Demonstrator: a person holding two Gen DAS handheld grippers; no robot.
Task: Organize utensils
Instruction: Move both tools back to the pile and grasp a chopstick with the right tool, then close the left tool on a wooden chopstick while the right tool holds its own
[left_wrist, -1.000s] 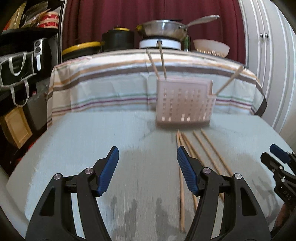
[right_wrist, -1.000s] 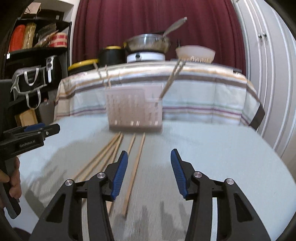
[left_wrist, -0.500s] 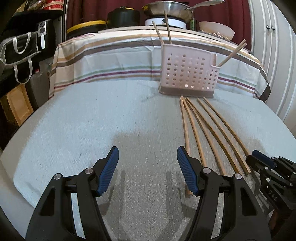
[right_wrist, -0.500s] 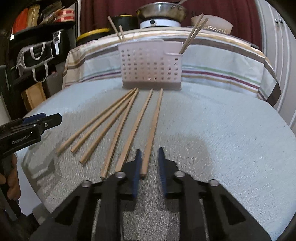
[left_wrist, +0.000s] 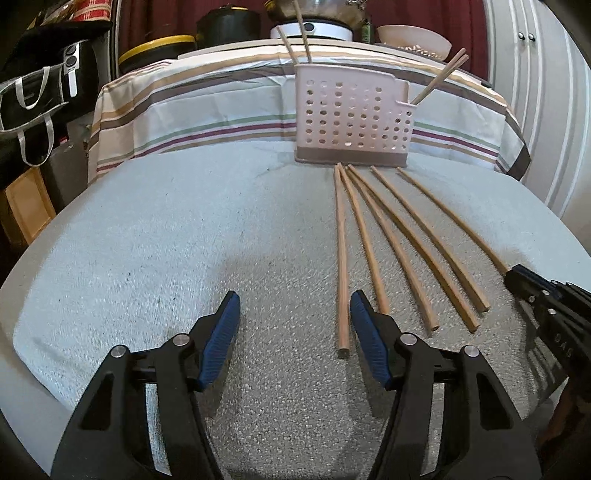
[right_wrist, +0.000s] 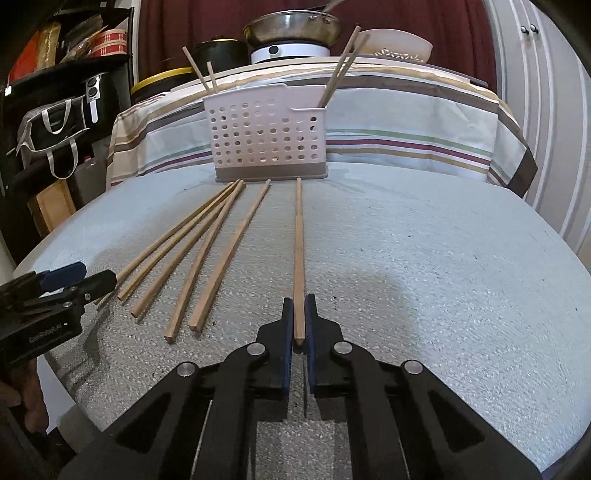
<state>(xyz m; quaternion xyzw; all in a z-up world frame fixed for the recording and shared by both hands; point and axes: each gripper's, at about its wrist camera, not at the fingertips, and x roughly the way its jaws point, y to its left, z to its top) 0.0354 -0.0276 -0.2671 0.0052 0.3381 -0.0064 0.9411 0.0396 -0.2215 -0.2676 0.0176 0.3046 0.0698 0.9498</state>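
Several wooden chopsticks (left_wrist: 399, 240) lie fanned on the pale blue mat in front of a pink perforated utensil basket (left_wrist: 352, 118), which holds a few upright chopsticks. My right gripper (right_wrist: 299, 314) is shut on the near end of the rightmost chopstick (right_wrist: 298, 240), which still lies along the mat toward the basket (right_wrist: 267, 136). My left gripper (left_wrist: 293, 325) is open and empty, just left of the leftmost chopstick (left_wrist: 341, 258). The right gripper also shows at the right edge of the left wrist view (left_wrist: 546, 306).
A striped-cloth table (right_wrist: 406, 122) stands behind the basket with a pan (right_wrist: 291, 29), a bowl and pots. A shelf with bags (left_wrist: 33, 96) is at the left, a white cabinet (right_wrist: 546, 92) at the right. The mat's front edge is near me.
My right gripper moved forward and closed on the near end of the rightmost chopstick. Both grippers moved lower and closer to the mat. The left stays open.
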